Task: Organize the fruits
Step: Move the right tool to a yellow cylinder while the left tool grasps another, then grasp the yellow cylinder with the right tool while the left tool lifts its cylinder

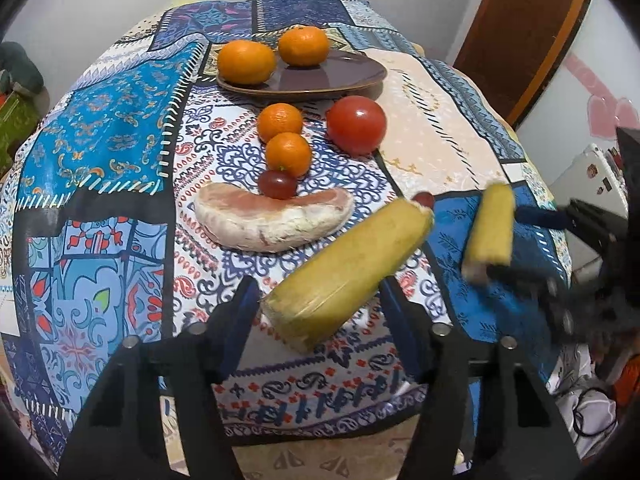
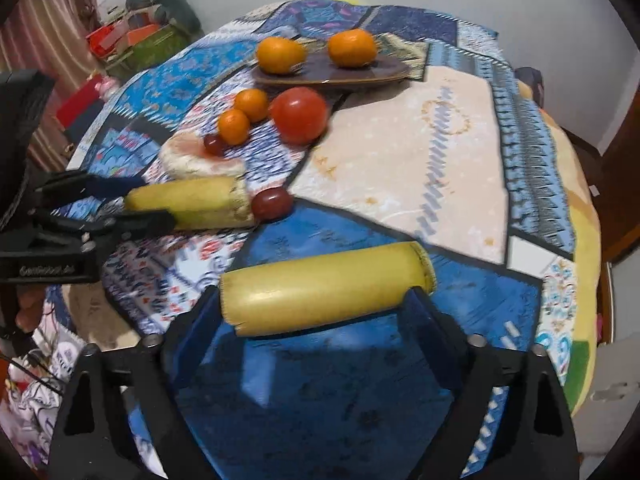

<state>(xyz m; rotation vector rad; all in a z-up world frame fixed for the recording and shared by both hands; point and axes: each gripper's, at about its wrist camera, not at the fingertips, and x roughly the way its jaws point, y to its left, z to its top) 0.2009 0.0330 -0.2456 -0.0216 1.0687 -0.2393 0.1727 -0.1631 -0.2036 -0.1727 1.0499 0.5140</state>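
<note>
While two yellow banana pieces lie on the patterned worktop (image 1: 120, 128), each is straddled by a hand-held gripper: the left hand-held gripper (image 1: 316, 300) is held half-wide around the nearer piece (image 1: 348, 268), the right hand-held gripper (image 2: 316, 312) wide around the other (image 2: 328, 286), pads not seen pressing. Two oranges are kept on the plate (image 1: 340, 76). A small red fruit (image 2: 272, 204) touching one piece may be knocked rolling; soft banana could be crushed or slip if gripped off-centre.
</note>
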